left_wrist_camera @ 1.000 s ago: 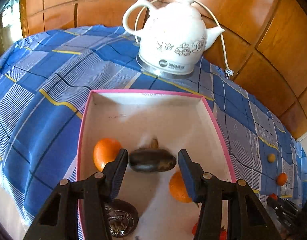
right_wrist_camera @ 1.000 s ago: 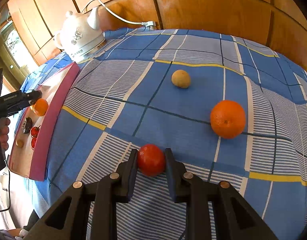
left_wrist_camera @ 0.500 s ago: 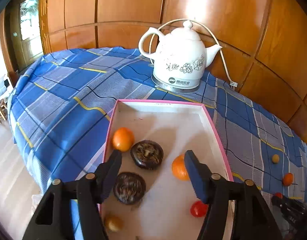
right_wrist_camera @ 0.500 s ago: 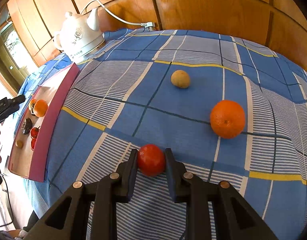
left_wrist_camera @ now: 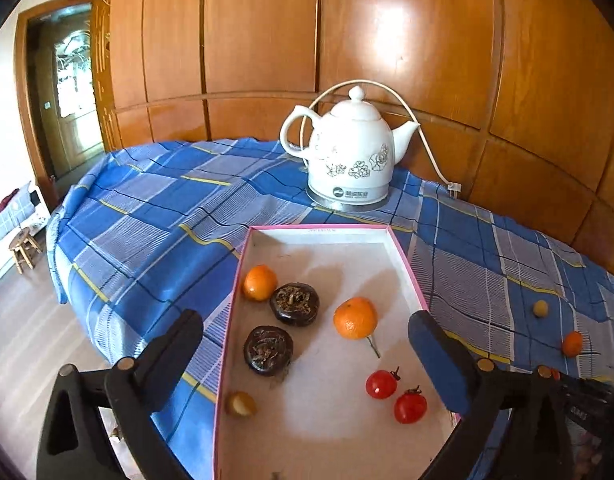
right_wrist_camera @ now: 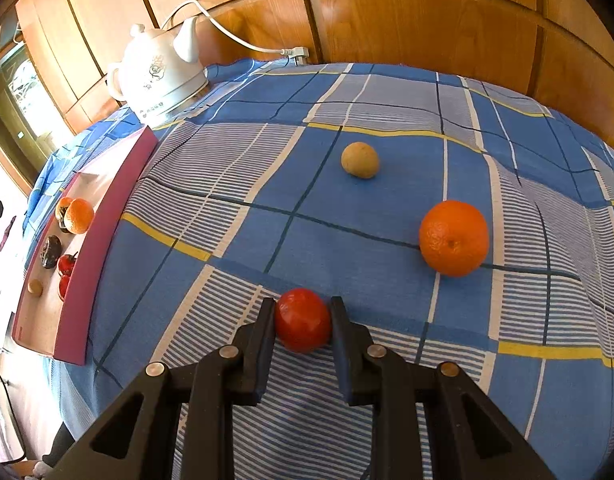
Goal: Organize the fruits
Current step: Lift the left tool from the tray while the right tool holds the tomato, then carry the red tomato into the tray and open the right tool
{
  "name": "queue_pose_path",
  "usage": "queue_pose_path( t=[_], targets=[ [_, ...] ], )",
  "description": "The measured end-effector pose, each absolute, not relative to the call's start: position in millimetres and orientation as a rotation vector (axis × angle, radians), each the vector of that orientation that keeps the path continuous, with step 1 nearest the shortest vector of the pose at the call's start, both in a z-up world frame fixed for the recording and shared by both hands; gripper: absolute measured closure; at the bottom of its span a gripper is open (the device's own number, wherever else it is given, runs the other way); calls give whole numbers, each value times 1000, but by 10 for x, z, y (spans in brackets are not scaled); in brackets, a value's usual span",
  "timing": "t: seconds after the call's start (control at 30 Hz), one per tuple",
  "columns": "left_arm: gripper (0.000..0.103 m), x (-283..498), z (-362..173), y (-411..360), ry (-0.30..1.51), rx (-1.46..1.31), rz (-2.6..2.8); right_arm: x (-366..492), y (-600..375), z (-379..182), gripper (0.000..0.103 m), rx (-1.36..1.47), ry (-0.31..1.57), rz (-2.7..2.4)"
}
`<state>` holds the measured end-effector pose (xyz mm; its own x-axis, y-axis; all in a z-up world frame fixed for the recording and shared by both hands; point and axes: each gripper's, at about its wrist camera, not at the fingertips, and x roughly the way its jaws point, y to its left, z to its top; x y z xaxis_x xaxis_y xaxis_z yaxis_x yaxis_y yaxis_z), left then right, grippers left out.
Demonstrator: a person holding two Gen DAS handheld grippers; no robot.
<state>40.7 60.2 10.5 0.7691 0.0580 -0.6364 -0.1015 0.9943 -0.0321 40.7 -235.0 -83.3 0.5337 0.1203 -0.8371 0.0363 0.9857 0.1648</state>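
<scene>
A pink-rimmed box (left_wrist_camera: 403, 258) lies on the blue checked cloth. It holds two oranges (left_wrist_camera: 355, 317), two dark wrinkled fruits (left_wrist_camera: 294, 303), two small red tomatoes (left_wrist_camera: 381, 384) and a small tan fruit (left_wrist_camera: 240, 403). My left gripper (left_wrist_camera: 305, 338) hovers above the box, jaws opening wide, nothing between them. In the right wrist view my right gripper (right_wrist_camera: 303, 322) is shut on a red tomato (right_wrist_camera: 302, 318) that rests on the cloth. An orange (right_wrist_camera: 454, 237) and a tan round fruit (right_wrist_camera: 360, 159) lie beyond it. The box (right_wrist_camera: 95, 248) sits at far left.
A white ceramic kettle (left_wrist_camera: 353, 156) with a cord stands behind the box, against the wooden wall panels (left_wrist_camera: 387, 40). The table's left edge drops off toward the floor, where a small stool (left_wrist_camera: 23, 246) stands.
My left gripper let go of the dark fruit into the box, opened wide, and pulled back and up. The right gripper stayed still on the tomato.
</scene>
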Motion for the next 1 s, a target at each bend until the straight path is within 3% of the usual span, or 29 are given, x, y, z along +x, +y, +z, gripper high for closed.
queue_pose_path(
  t=[0.77,1.0],
  targets=[
    [0,277,38,802,667,-85,198,395,-2253,-804,77,103,990,-11],
    [0,285,17,853,665,-85,207,388,-2123,-478,77,106,920,29]
  ],
)
